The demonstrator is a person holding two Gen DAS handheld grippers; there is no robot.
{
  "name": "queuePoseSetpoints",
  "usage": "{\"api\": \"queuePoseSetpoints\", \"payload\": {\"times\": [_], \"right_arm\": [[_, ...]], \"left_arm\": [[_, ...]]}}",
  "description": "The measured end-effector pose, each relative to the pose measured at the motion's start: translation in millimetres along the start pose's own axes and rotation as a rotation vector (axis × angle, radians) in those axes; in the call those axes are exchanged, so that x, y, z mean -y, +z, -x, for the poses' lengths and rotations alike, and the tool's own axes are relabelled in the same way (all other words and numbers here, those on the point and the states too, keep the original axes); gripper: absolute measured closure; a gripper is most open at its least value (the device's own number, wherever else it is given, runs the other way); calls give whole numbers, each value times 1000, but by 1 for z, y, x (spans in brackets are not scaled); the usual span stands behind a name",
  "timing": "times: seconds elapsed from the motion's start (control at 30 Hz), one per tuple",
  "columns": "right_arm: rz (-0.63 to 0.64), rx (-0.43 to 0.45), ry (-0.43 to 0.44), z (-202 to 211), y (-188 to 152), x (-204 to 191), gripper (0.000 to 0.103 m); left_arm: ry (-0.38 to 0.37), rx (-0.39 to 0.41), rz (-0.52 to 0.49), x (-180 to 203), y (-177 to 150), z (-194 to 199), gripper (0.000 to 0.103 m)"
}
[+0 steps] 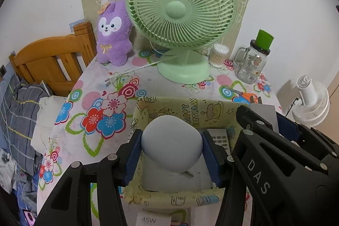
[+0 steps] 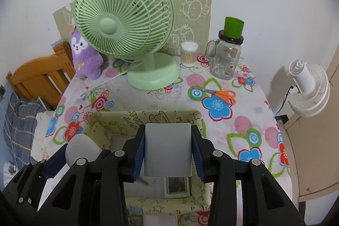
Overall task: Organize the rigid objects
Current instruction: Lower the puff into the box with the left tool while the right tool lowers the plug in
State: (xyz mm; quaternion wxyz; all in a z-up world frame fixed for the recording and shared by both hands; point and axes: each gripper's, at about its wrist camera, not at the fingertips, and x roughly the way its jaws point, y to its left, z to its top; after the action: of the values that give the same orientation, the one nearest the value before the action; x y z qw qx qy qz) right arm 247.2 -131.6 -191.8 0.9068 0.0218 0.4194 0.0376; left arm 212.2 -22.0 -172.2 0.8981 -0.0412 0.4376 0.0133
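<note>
Two grippers, each loaded: left gripper clamps one pale blue egg-shaped object, lower centre; right gripper clamps one grey block. Both hang over one patterned box, apparently holding one remote

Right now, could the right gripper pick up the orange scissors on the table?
Probably not yet. The right gripper is already shut on a white block over the box. The scissors lie unobstructed on the tablecloth beyond; it would have to drop the block first.
</note>
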Motion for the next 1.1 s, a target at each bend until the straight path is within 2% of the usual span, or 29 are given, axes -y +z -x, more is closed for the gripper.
{"api": "queuePoseSetpoints", "payload": {"times": [0.57,0.8,1.1], "right_arm": [[-2,-63,-25,-51,-7,-4,60],[13,-83,-14,-56,-17,-7,60],[9,-98,2,-56,-19,-7,60]], "left_arm": [[-11,-78,-21,-5,-4,-49,46],[-15,-122,-11,-8,-14,-54,46],[-20,-124,-20,-9,-15,-51,45]]}}
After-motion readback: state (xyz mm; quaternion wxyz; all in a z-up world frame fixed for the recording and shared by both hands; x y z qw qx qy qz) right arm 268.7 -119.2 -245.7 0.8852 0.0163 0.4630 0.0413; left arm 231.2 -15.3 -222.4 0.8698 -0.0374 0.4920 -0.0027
